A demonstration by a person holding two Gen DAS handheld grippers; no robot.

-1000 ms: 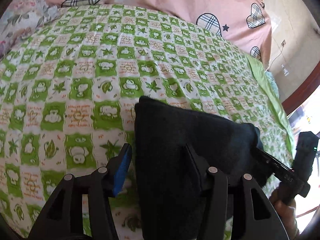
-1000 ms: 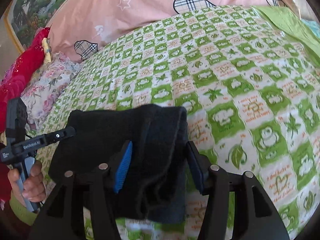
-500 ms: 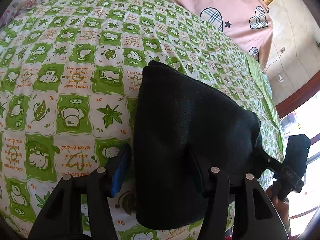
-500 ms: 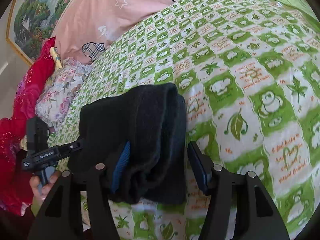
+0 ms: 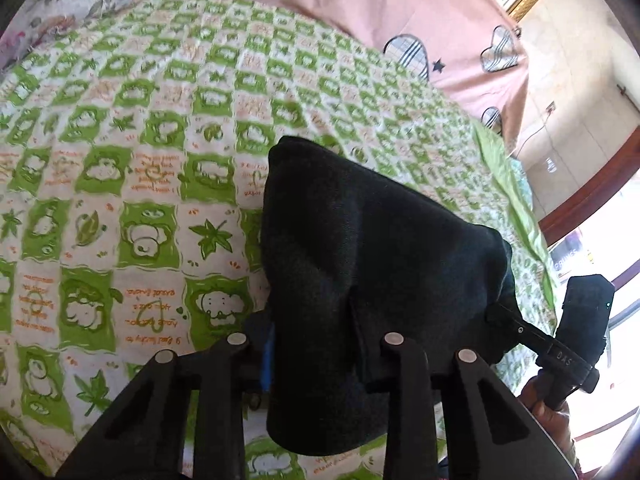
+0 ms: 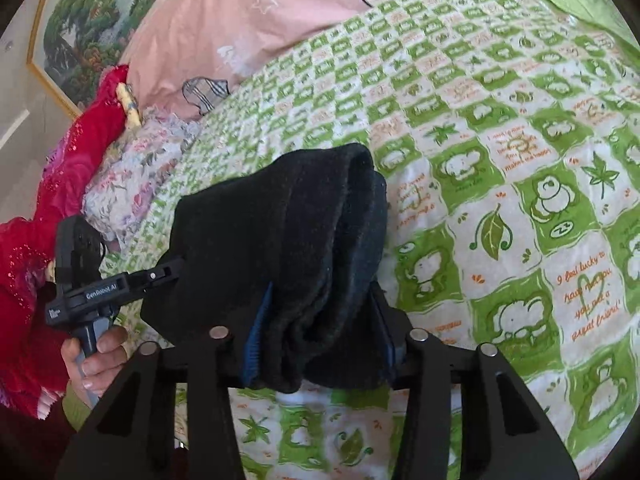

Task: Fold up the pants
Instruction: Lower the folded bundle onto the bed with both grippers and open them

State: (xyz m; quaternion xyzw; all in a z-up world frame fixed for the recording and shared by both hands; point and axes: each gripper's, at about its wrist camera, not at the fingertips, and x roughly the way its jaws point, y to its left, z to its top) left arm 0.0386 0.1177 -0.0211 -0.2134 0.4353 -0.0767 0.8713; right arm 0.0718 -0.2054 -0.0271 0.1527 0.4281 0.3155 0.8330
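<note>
The black pants (image 5: 380, 240) are folded into a thick bundle over the green and white checked bedspread (image 5: 140, 200). My left gripper (image 5: 312, 332) has the bundle's left end between its jaws, which are closing, and the blue pad presses its edge. The fabric puckers there and its lower edge hangs over the bedspread. In the right wrist view my right gripper (image 6: 320, 304) is closing too, both pads squeezing the layered end of the pants (image 6: 272, 232). Each gripper shows in the other's view, the right gripper (image 5: 560, 344) and the left gripper (image 6: 120, 284), in a person's hands.
A pink quilt (image 6: 260, 20) with plaid hearts lies along the far side of the bed. A floral pillow (image 6: 132, 176) and red fabric (image 6: 32, 260) sit at the left. A wall and a dark wooden frame (image 5: 592, 200) stand beyond the bed's right edge.
Both pairs of jaws have narrowed onto the pants, which now bunch between the pads. The left view has shifted, showing more of the far quilt.
</note>
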